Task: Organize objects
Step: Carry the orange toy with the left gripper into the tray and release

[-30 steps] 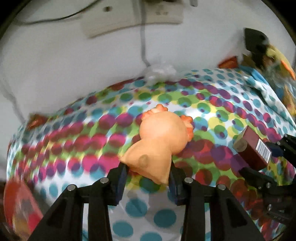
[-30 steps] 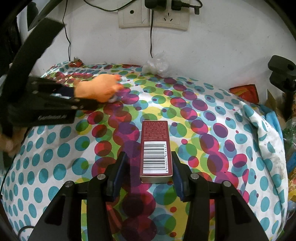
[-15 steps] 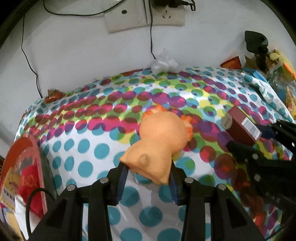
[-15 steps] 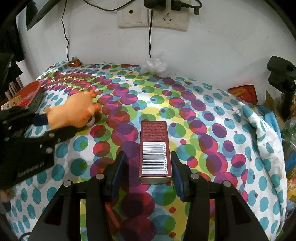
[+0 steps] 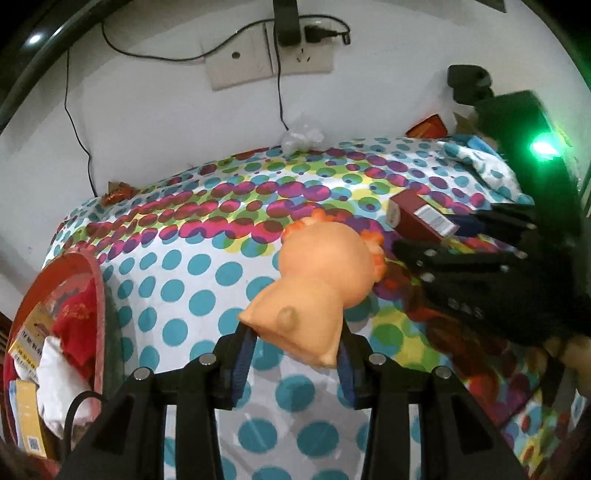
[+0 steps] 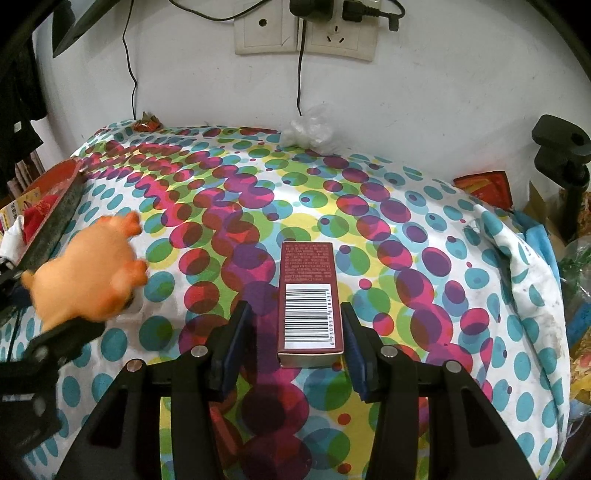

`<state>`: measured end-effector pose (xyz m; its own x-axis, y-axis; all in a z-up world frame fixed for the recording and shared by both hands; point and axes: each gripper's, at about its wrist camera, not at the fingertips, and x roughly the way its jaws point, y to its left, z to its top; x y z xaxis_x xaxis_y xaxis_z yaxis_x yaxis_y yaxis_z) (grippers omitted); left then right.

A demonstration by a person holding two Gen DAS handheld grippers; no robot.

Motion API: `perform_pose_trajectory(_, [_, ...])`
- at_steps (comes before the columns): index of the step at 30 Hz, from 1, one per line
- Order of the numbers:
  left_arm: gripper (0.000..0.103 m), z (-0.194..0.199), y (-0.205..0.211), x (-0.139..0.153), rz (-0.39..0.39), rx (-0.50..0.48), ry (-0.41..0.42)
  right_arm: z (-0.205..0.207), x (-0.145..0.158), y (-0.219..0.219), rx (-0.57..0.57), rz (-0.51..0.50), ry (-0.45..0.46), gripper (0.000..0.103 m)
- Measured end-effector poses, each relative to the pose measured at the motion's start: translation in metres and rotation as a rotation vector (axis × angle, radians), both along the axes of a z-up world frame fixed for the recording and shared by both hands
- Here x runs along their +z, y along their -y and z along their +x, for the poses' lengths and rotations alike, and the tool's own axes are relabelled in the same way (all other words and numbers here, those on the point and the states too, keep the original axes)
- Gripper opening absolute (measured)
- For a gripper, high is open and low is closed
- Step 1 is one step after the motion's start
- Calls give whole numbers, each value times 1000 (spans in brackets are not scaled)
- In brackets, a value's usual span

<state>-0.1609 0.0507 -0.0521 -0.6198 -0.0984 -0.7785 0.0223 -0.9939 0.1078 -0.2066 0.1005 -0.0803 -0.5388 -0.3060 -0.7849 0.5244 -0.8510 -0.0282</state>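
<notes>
Left gripper (image 5: 293, 349): fingers clamped on the base of an orange rubber toy (image 5: 317, 280), toy held up off the table (image 5: 177, 266), head pointing away from the camera. From the right wrist view the same toy (image 6: 88, 273) sits over the table's left side, blurred.

Right gripper (image 6: 295, 343): a dark red box (image 6: 308, 295) lies between the fingers, barcode face up. Right finger looks to be touching the box edge; there's a visible gap on the left finger side. Fingers fairly narrow, but I cannot tell if they actually press on the box or whether it's resting on the table. Box sits about mid-table, long axis toward the wall. In the left wrist view the box (image 5: 417, 221) shows just right of the toy, with the right gripper (image 5: 461, 236) around it.

Table is covered with a polka-dot cloth (image 6: 406, 229). Red tray (image 5: 94, 280) with packets in it hangs off the table's left edge. Crumpled clear plastic (image 6: 312, 129) at the far edge against the wall, under the wall sockets (image 6: 306, 29). Small wrapper (image 6: 147, 123) at the far-left corner, red packet (image 6: 484, 186) at the far-right corner.
</notes>
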Motion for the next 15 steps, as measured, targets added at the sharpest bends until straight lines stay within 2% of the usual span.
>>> perform_pose_trajectory(3, [40,14,-4,3,-13,-4,-10,0,0,0,0,-2,1,44])
perform_pose_trajectory(7, [40,34,0,7,13,14,-8,1,1,1,0,-1,0,43])
perform_pose_trajectory(15, [41,66,11,22,-9,43,-32,-1,0,0,-2,10,-7,43])
